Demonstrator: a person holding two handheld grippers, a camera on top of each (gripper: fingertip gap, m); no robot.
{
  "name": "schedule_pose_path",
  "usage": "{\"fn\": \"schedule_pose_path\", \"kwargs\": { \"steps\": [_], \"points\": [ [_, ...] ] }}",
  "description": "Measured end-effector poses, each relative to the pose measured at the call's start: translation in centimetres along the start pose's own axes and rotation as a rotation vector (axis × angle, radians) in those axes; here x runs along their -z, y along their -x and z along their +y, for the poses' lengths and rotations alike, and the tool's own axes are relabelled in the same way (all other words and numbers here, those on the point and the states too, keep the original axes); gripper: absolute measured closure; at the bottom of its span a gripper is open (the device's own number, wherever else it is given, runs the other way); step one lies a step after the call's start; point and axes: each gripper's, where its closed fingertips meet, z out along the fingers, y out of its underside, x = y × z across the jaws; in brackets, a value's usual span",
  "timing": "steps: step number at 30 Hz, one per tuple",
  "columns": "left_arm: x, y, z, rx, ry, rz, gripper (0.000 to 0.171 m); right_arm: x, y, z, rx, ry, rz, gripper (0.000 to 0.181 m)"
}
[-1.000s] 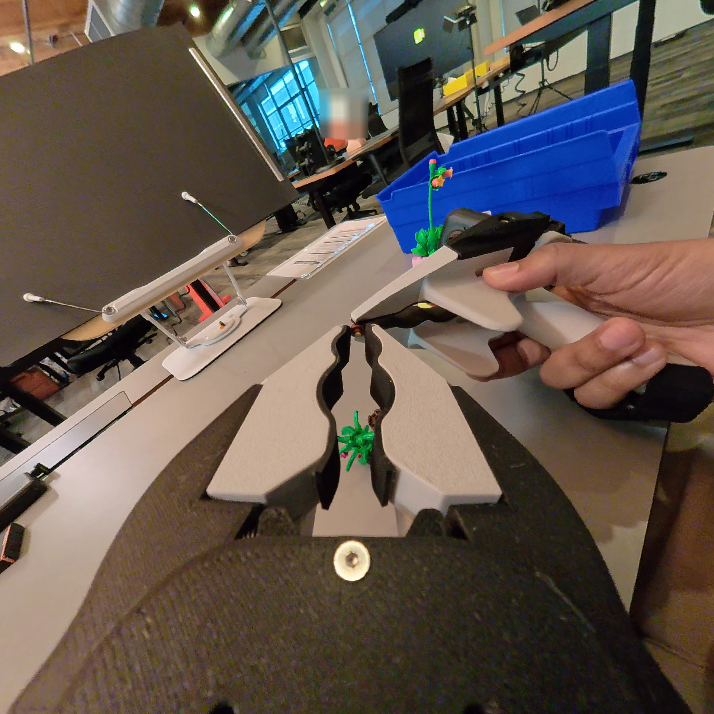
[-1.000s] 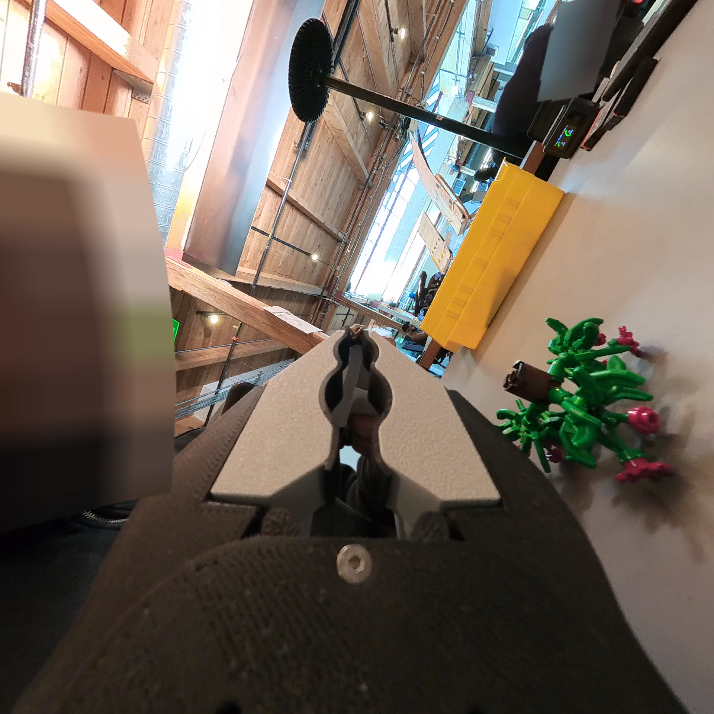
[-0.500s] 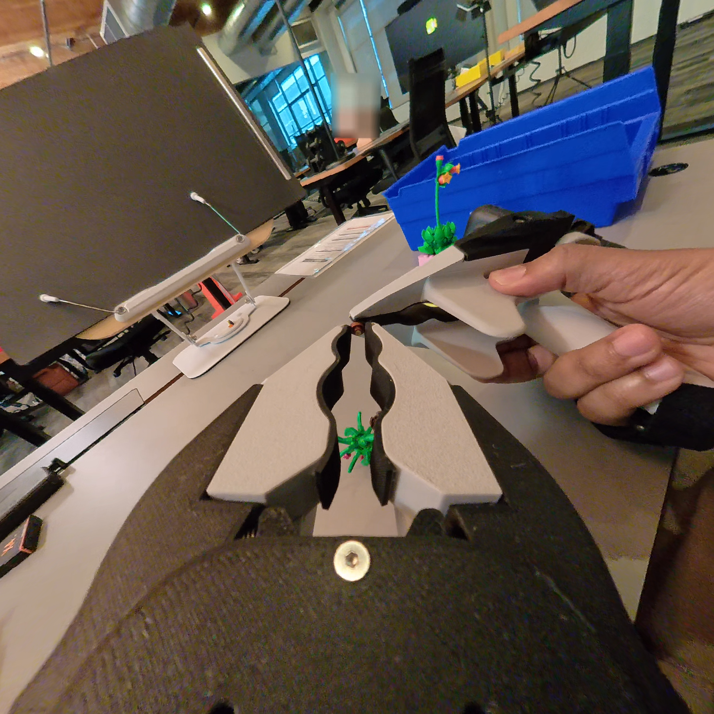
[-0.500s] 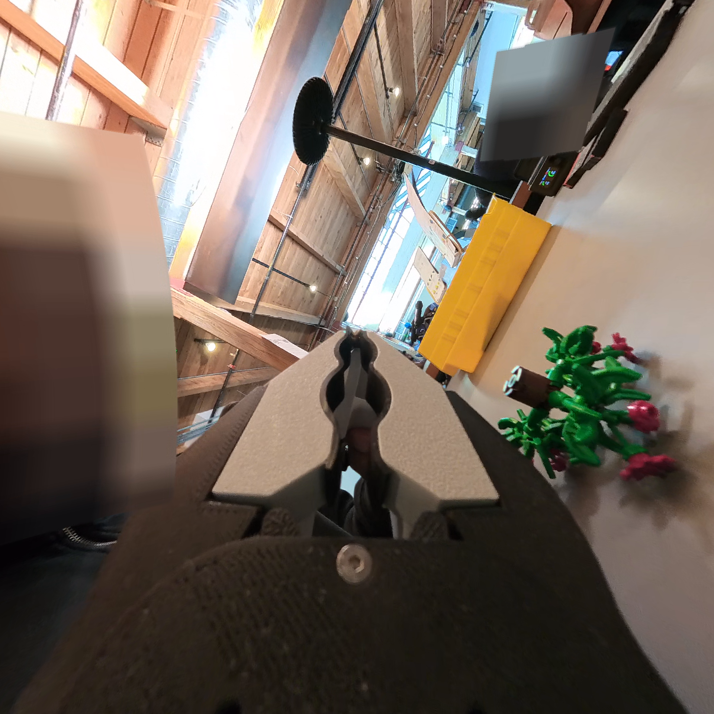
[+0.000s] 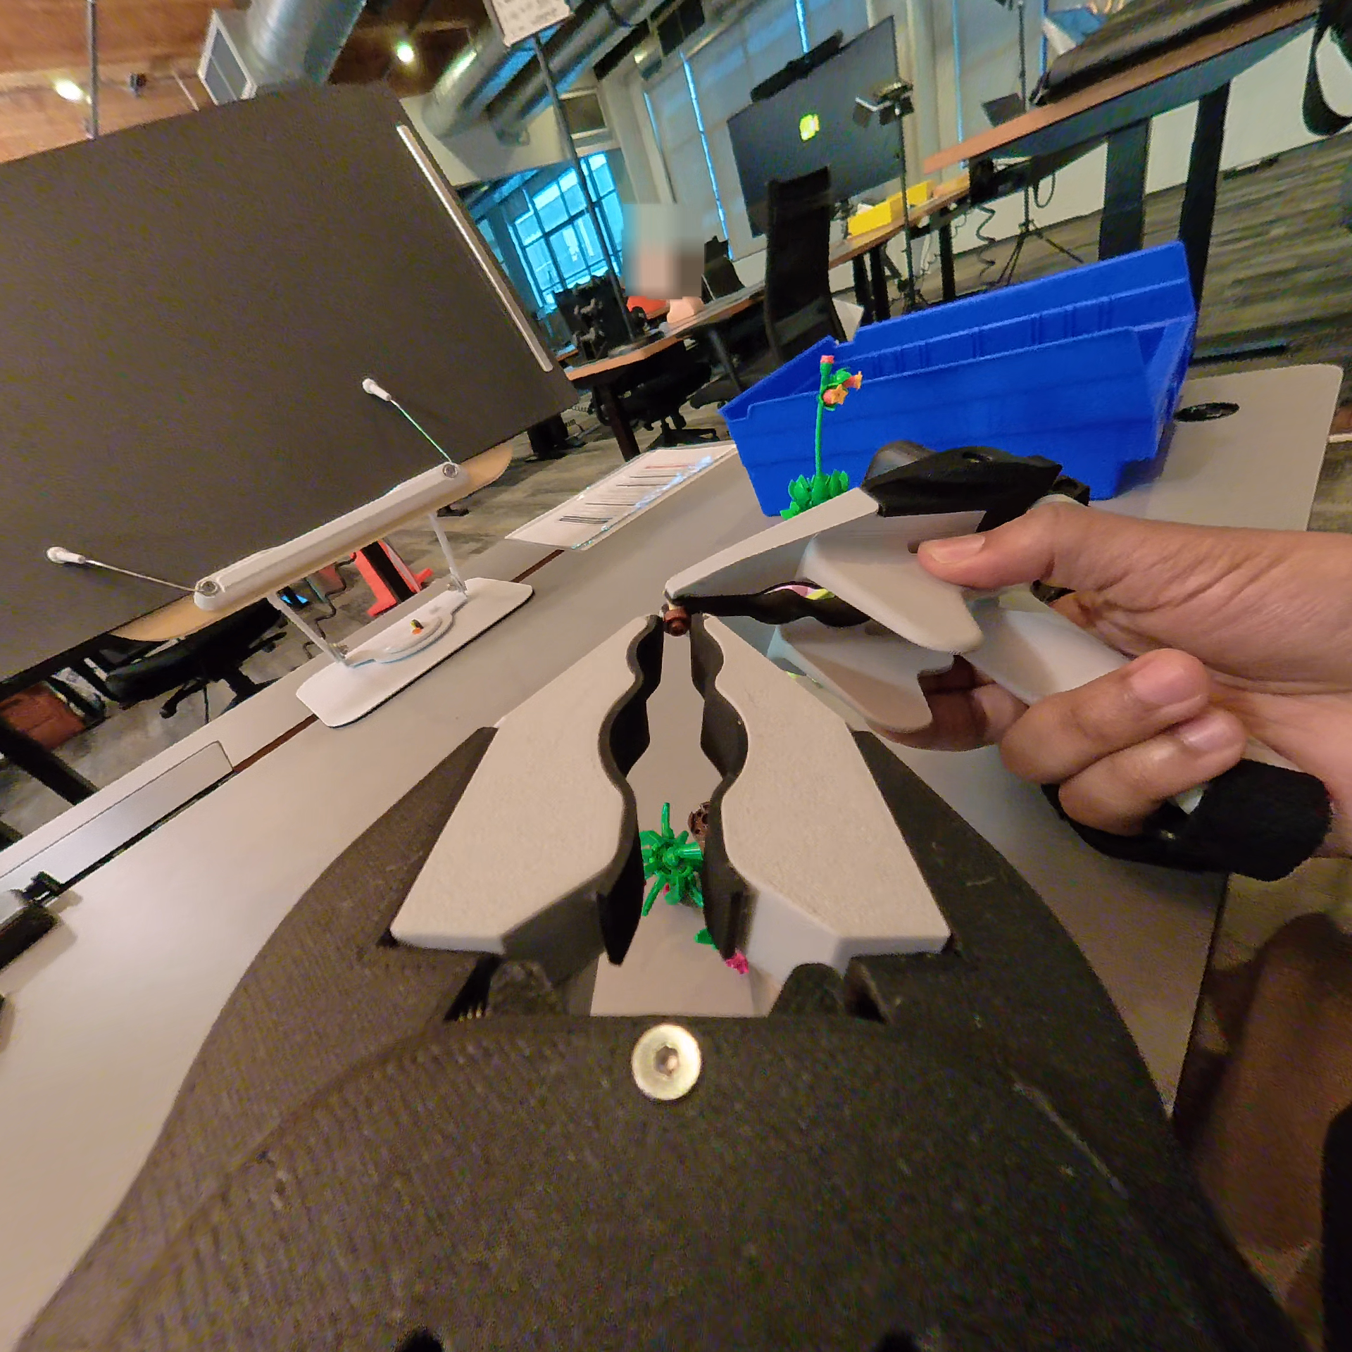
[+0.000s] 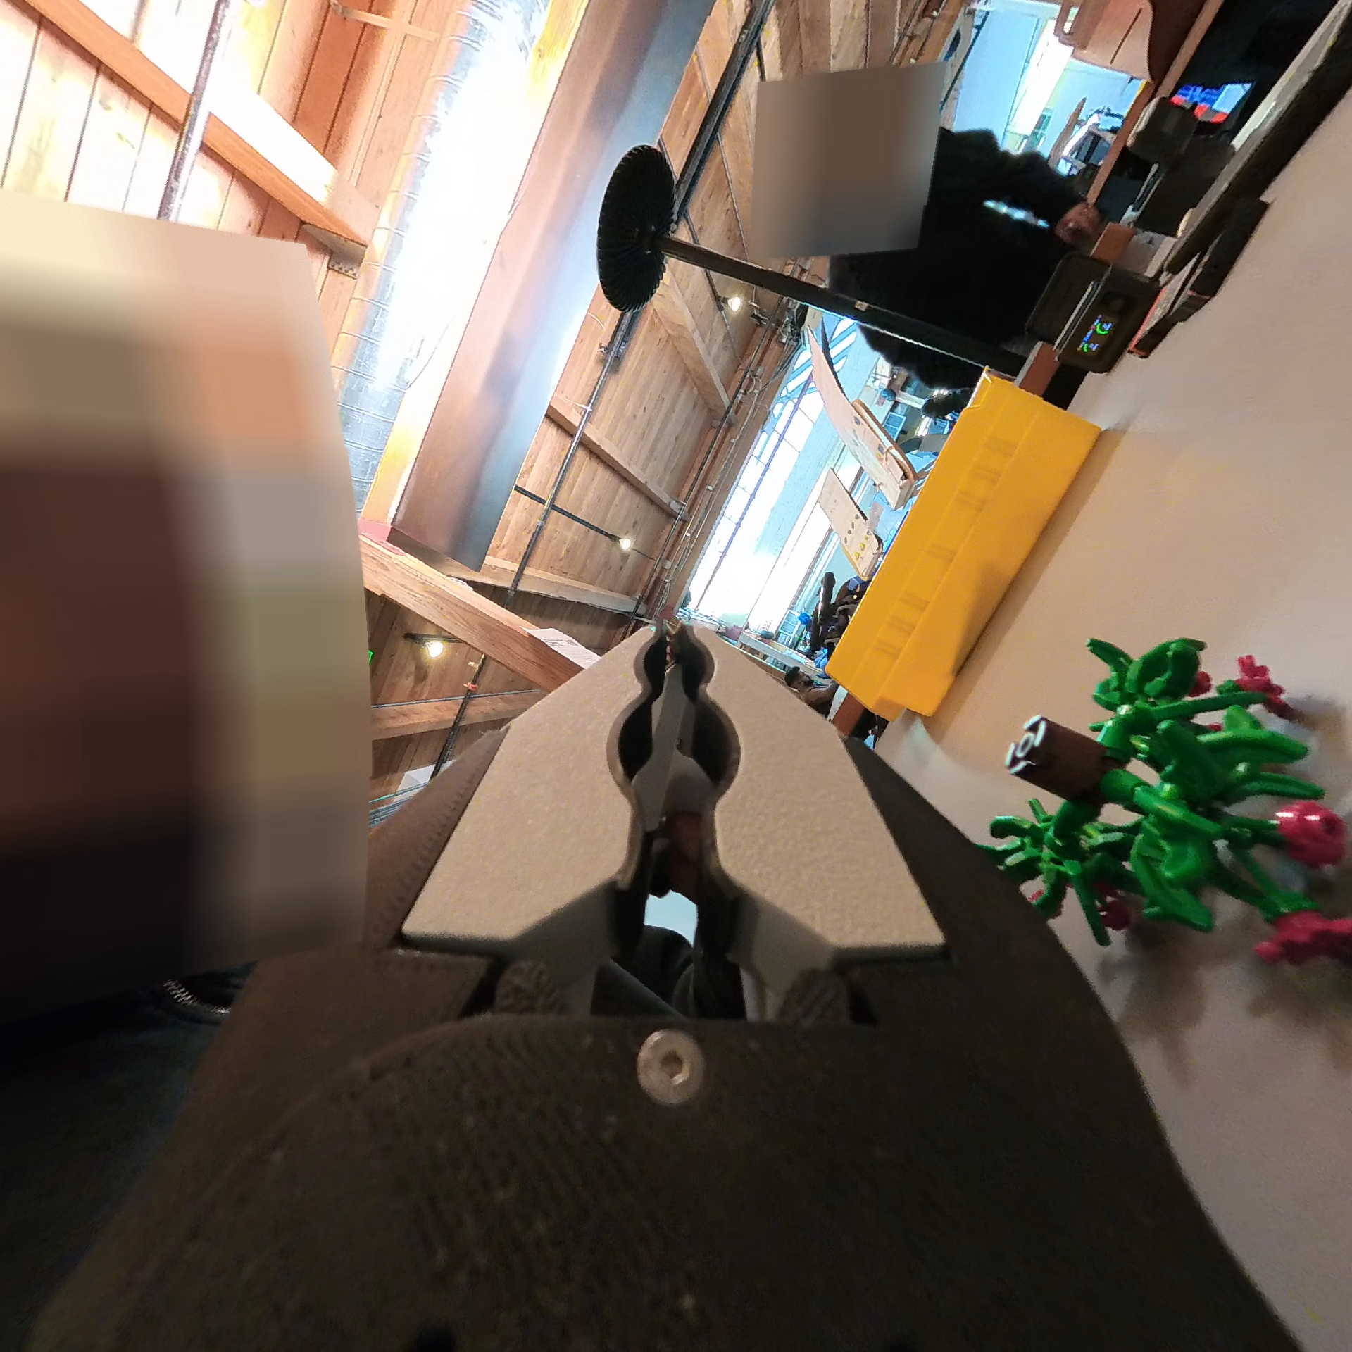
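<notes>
My left gripper (image 5: pixel 677 631) is shut at its tips on a small brown toy piece (image 5: pixel 677 622), held above the grey table (image 5: pixel 293 805). My right gripper (image 5: pixel 679 594), held by a hand (image 5: pixel 1141 644), comes in from the right turned on its side, and its shut tips meet the same brown piece. In the right wrist view the right gripper (image 6: pixel 677 638) shows closed tips. A green toy plant with red flowers and a brown stem (image 6: pixel 1170 805) lies on the table (image 6: pixel 1207 512) below; part of it (image 5: pixel 669 859) shows between the left fingers.
A blue bin (image 5: pixel 988 395) stands at the back right with a toy flower stalk (image 5: pixel 825 439) in front of it. A white stand with thin rods (image 5: pixel 329 556) and a dark panel (image 5: pixel 219 329) are at the left. A yellow bin (image 6: pixel 966 541) sits farther along the table. My left and right fingertips are right by each other.
Both grippers have stayed tip to tip on the brown piece. The pair has shifted slightly, and the right wrist view has tilted a little, showing more of the table.
</notes>
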Motion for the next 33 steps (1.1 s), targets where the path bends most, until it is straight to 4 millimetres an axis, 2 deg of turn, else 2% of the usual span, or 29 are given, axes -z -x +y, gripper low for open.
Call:
{"fn": "schedule_pose_path", "kwargs": {
  "steps": [4,8,12,16,19,22,25,27,29,31,33],
  "points": [
    [0.1,0.1,-0.4,0.011,-0.018,0.001,0.168,-0.1,0.4,0.0,0.014,0.006,-0.010,0.179],
    [0.5,0.3,-0.7,0.032,-0.037,0.002,0.169,1.1,1.1,-2.5,0.046,-0.079,-0.015,0.179],
    [0.3,0.6,-0.3,0.048,-0.025,0.001,0.169,1.3,1.3,-2.5,0.166,-0.043,0.067,0.179],
    [-0.6,2.1,1.7,0.064,0.078,-0.026,0.169,0.6,1.1,-2.8,0.430,0.098,0.271,0.179],
    [-2.4,4.4,4.1,0.148,0.203,-0.006,0.168,-0.4,0.2,-4.2,0.677,0.277,0.502,0.179],
    [-5.3,6.4,6.9,0.270,0.349,0.089,0.168,-1.2,-2.5,-7.0,0.887,0.512,0.771,0.178],
    [-8.1,8.0,11.0,0.272,0.524,0.156,0.168,-1.1,-7.1,-10.5,0.973,0.752,1.030,0.178],
    [-9.5,8.5,13.4,0.233,0.613,0.181,0.168,-0.7,-10.9,-12.1,0.924,0.880,1.144,0.178],
    [-10.5,8.6,14.7,0.228,0.659,0.200,0.168,-0.6,-14.0,-12.5,0.820,0.950,1.172,0.178],
    [-11.2,8.5,15.5,0.238,0.678,0.212,0.168,-0.3,-16.2,-12.7,0.763,0.994,1.187,0.178],
    [-11.5,8.4,16.1,0.243,0.694,0.231,0.168,0.3,-17.6,-13.0,0.750,1.029,1.226,0.178]
  ]
}}
